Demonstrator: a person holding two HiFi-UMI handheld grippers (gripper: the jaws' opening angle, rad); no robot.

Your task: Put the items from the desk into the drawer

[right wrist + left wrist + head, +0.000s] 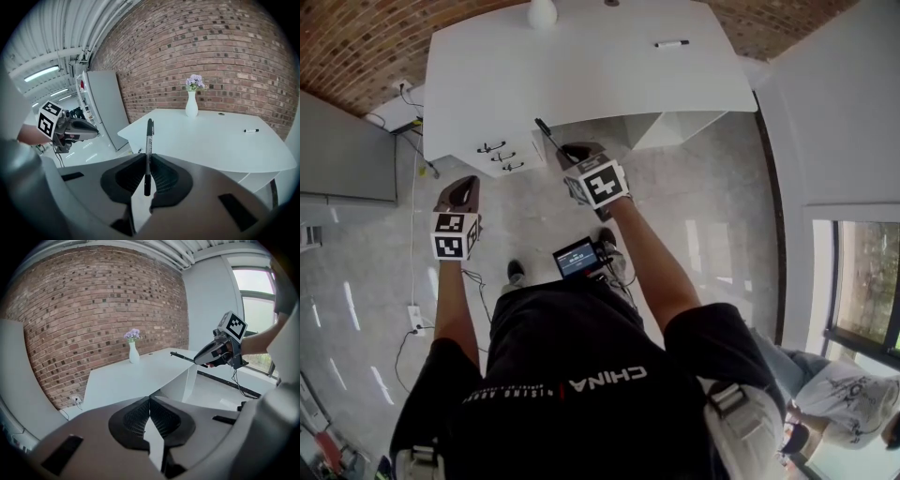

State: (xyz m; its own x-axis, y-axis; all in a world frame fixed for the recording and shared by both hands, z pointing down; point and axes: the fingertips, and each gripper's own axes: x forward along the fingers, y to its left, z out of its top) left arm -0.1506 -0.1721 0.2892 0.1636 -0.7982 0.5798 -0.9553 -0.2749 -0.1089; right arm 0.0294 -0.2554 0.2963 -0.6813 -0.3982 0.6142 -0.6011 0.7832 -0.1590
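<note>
1. At the left edge of the head view stands one tall grey cabinet (347, 150). It also shows left of centre in the right gripper view.
2. There are two hand-held grippers. The left gripper (459, 192) is lower left of centre, over the pale floor and apart from the desk. In its own view its jaws are pressed together at the tips with nothing between them.
3. Just right of it, only the head view shows the white drawer unit (502, 155) under the desk's left front corner, with three dark handles.
4. One wide white desk (581, 75) fills the upper middle of the frame. One white vase (542, 11) stands at its far edge. Its purple flowers (195, 82) show only in the two gripper views.
5. There are two markers. The black marker pen (546, 131) is pinched in the right gripper (581, 155), just in front of the desk's front edge.
6. In the right gripper view its long axis runs straight up the frame along the seam of the jaws. What looks like the cap end is on top, though the fisheye blur leaves that unsure. In the head view the pen points toward the upper left.
7. The second black-and-white marker (672, 43) lies flat at the desk's upper right, long axis left to right, well apart from both grippers.
</note>
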